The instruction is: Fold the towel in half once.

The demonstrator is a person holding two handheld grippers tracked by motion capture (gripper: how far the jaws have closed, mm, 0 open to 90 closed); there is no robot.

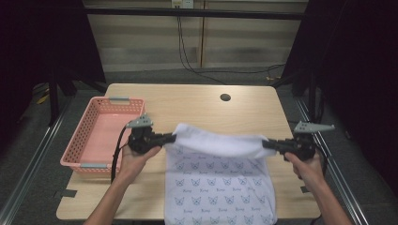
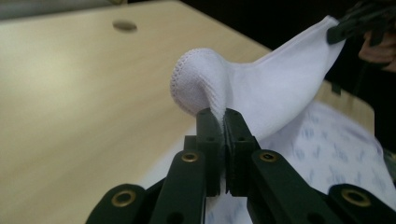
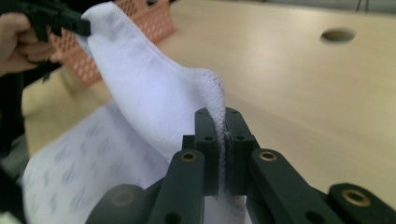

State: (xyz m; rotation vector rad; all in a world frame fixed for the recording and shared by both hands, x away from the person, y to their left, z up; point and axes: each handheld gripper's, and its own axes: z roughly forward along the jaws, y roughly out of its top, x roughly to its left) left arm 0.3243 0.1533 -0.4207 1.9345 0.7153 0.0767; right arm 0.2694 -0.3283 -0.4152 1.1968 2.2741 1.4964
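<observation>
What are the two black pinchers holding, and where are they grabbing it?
Both hold the white cloth with a small blue print. The left gripper and right gripper each pinch a corner of its far edge, lifting it off the table.

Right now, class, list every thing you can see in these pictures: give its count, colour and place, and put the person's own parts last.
Cloth: one, white with a small blue printed pattern, on the near middle of the table, its far edge lifted and folded toward the person, plain white underside showing.
Basket: one, pink plastic with grey handles, at the table's left edge.
Table: one, light wood, with a round hole near its far edge.
Cables: black, hanging down the back wall to the floor.
Left gripper: one, black, shut on the cloth's left corner.
Right gripper: one, black, shut on the cloth's right corner.
Hands: two, left hand and right hand, each holding its gripper.
</observation>
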